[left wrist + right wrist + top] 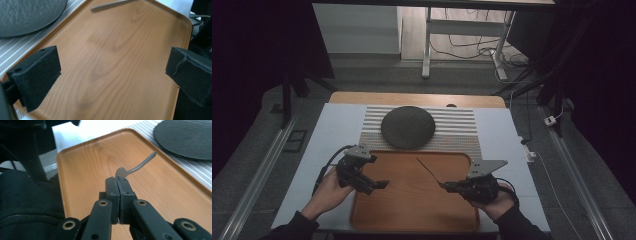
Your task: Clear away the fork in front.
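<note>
Right gripper (119,181) clamped on a thin metal utensil (140,165), likely a spoon or fork, held by its broad end with the handle rising over the wooden tray (412,205). Left gripper (379,185) wide open and empty above the tray. Probably mid-carry; next, apparently, lowering near the dark plate (408,127) on the striped mat (457,131).

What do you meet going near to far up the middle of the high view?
Wooden tray, with the metal utensil held above it → striped mat → dark round plate on the mat → far wooden edge of the table → floor with white desk legs.
</note>
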Tool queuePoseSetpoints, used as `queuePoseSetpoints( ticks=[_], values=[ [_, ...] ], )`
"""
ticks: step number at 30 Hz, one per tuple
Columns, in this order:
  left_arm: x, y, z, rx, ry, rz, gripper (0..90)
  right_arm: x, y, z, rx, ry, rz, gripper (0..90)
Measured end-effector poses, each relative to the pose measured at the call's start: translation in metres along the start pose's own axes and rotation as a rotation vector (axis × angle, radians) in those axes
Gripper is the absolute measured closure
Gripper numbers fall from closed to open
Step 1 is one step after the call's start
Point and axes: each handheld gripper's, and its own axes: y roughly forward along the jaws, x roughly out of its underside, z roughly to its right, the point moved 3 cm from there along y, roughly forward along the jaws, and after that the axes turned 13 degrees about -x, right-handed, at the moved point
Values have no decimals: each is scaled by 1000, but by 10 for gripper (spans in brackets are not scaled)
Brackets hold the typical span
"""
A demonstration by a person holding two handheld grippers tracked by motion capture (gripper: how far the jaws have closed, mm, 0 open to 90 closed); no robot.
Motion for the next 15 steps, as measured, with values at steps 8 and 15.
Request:
queuePoseSetpoints(
  ticks=[8,15],
  values=[
    [-4,12,14,36,84,-6,0,-3,8,-7,-90,-16,8,890],
    [-2,20,31,103,198,-34,0,-8,22,-18,-195,-54,-9,890]
  ],
)
